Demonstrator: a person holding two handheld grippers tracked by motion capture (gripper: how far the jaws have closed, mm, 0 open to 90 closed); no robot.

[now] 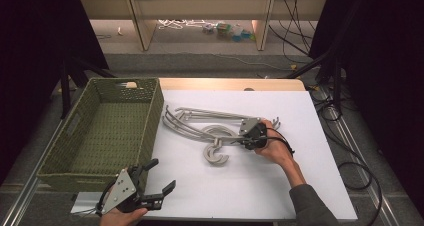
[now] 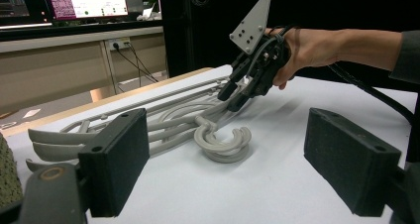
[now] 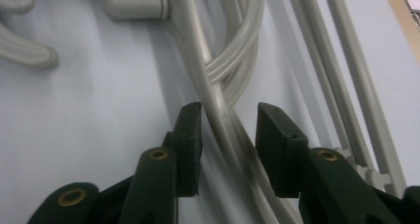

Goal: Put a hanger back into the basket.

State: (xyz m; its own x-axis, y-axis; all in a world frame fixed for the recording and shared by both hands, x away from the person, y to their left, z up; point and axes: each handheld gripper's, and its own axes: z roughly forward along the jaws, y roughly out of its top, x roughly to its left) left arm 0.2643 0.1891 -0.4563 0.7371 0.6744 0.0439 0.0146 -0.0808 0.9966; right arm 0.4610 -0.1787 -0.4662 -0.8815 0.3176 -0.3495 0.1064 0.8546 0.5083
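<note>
A pile of pale grey plastic clothes hangers (image 1: 210,128) is spread on the white desk (image 1: 250,186), beside a green woven basket (image 1: 100,131). One hanger arm is straddled, ungripped, by the right gripper's (image 3: 228,122) narrow jaws. The left gripper's (image 1: 162,178) jaws are held wide, empty.

The tangled pile of grey plastic hangers (image 1: 210,128) blocks the white table's (image 1: 280,186) middle; the woven green basket (image 1: 100,136) walls the left; near and right areas lie open.
</note>
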